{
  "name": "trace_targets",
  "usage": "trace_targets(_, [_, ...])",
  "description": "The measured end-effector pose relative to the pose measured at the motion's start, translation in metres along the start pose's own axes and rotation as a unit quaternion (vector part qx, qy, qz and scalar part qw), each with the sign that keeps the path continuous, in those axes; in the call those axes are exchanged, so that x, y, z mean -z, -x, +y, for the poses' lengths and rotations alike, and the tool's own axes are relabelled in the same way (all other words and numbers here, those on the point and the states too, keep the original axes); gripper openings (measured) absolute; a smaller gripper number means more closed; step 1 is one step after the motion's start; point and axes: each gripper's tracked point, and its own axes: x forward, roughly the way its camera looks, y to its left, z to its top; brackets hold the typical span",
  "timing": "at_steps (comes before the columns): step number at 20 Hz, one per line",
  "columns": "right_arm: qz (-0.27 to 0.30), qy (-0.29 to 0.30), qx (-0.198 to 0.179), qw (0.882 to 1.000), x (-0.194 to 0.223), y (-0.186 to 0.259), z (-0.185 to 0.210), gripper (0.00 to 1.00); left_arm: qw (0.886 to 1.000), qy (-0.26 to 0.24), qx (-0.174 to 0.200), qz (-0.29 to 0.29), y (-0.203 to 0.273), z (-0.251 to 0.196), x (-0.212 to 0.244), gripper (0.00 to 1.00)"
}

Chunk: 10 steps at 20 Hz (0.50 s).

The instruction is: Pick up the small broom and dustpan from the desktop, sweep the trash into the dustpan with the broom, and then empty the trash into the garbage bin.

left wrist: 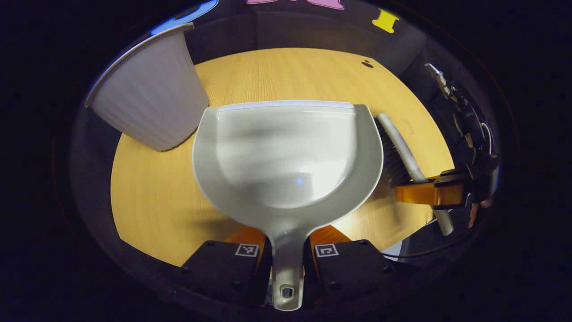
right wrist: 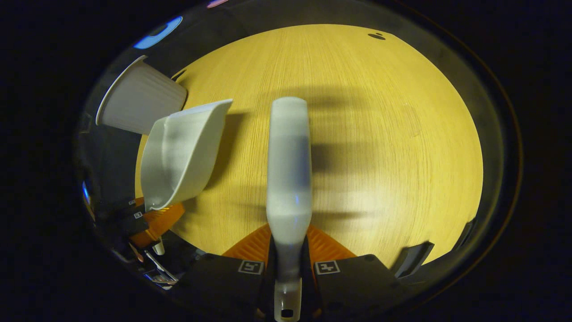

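Grey dustpan (left wrist: 286, 156) was clamped by its handle in the left gripper (left wrist: 287, 250), above the wooden desktop (left wrist: 156, 201), pan looking bare. Right gripper (right wrist: 288, 257) was clamped on the broom (right wrist: 289, 170) handle just beside it. White garbage bin (left wrist: 147, 89) stood far-left.

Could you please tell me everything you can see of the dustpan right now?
The dustpan looks like pale grey glossy plastic: a wide rounded scoop with raised side walls, a straight lighter front lip and a narrow handle with a hanging hole. The left gripper clamps that handle. Its scoop looks empty, beside the bin, with the broom at its other side.
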Motion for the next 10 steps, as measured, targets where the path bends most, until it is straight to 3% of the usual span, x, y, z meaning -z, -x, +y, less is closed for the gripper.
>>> trace_targets(1, [0.004, 0.004, -0.001, 1.000, 0.000, -0.005, 0.003, 0.27, 1.000, 0.012, 0.003, 0.009, -0.006, 0.002, 0.001, 0.29])
trace_targets(4, [0.012, -0.003, 0.002, 1.000, -0.008, -0.015, 0.008, 0.28, 0.997, 0.054, 0.030, 0.044, -0.013, 0.009, -0.001, 0.29])
trace_targets(6, [0.032, -0.003, 0.002, 0.999, -0.010, -0.022, 0.009, 0.23, 0.997, 0.050, 0.015, 0.052, -0.013, 0.020, -0.002, 0.30])
trace_targets(7, [0.044, 0.004, 0.004, 0.999, -0.010, -0.023, 0.008, 0.31, 0.997, 0.048, 0.004, 0.060, -0.011, 0.018, 0.000, 0.29])
trace_targets(10, [0.052, 0.003, 0.009, 0.999, -0.009, -0.023, 0.005, 0.28, 0.995, 0.057, -0.001, 0.079, -0.010, 0.013, 0.002, 0.29])
